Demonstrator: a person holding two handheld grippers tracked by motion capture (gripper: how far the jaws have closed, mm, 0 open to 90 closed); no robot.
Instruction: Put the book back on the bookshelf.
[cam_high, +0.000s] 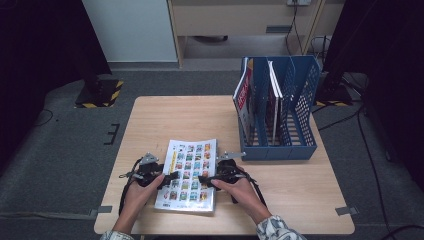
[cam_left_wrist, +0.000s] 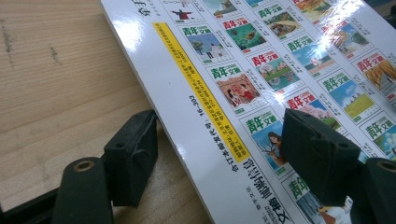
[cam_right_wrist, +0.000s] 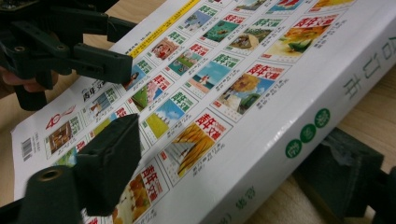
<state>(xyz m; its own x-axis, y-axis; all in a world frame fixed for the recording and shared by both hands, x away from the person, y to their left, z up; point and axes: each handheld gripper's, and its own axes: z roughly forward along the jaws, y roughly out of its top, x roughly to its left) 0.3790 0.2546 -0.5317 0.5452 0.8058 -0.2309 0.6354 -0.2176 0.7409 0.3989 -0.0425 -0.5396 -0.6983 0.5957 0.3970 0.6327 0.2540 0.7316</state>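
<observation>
High view: a thick book (cam_high: 189, 172) lies flat on the table (cam_high: 160, 120), near the person's edge.
Left gripper (cam_high: 167, 178): open, one jaw on each side of the book's left edge, not squeezing.
Right gripper (cam_high: 206, 180): open around the spine, one jaw on top, one under.
Blue rack (cam_high: 280, 112): well apart, already holding two books.
Left to do: probably grab, lift, stand the book in the rack.
</observation>
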